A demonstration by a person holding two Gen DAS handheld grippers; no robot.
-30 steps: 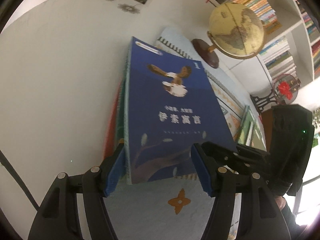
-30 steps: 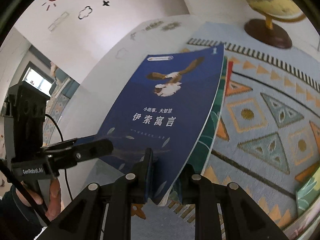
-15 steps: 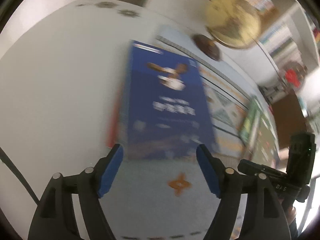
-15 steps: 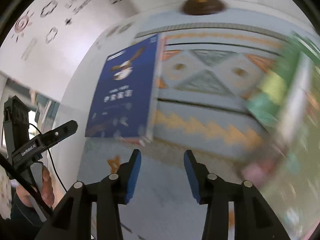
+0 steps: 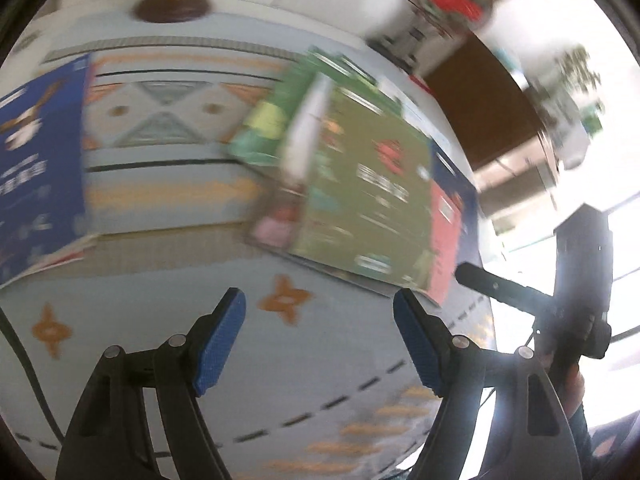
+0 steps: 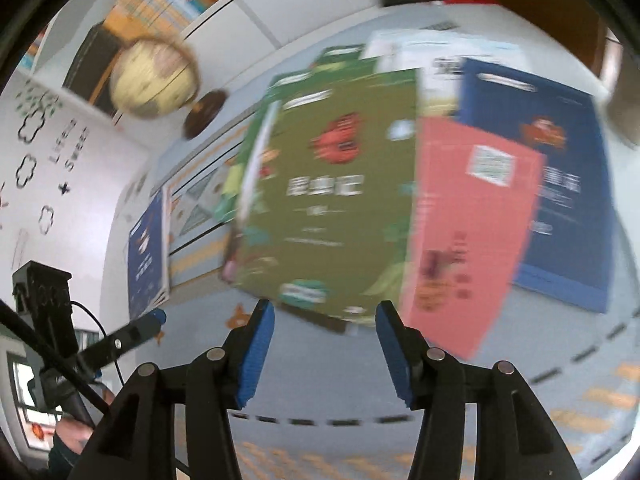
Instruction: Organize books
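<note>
Left wrist view shows the left gripper (image 5: 318,314) with its jaws spread wide and holding nothing, over the pale blue patterned cloth (image 5: 328,364) on the worktop. Ahead of it lies a loose pile of books topped by an olive-green book (image 5: 360,200), with a salmon-pink book (image 5: 444,236) at its right side; motion blur hides how the lower ones are stacked. At the far left sits the blue eagle book (image 5: 36,176), well apart from the pile, with bare cloth between them. The globe (image 5: 172,4) stands at the back edge.

Right wrist view has the right gripper (image 6: 324,326) with jaws likewise spread and empty, just short of the near edge of the olive-green book (image 6: 332,200). Only this view shows a dark navy book (image 6: 568,200) partly under the salmon-pink book (image 6: 464,232), and a whitish book (image 6: 432,52) behind. The left gripper (image 6: 154,318) appears at the lower left, near the blue eagle book (image 6: 146,252). Bare cloth (image 6: 328,384) lies open under both grippers.
</note>
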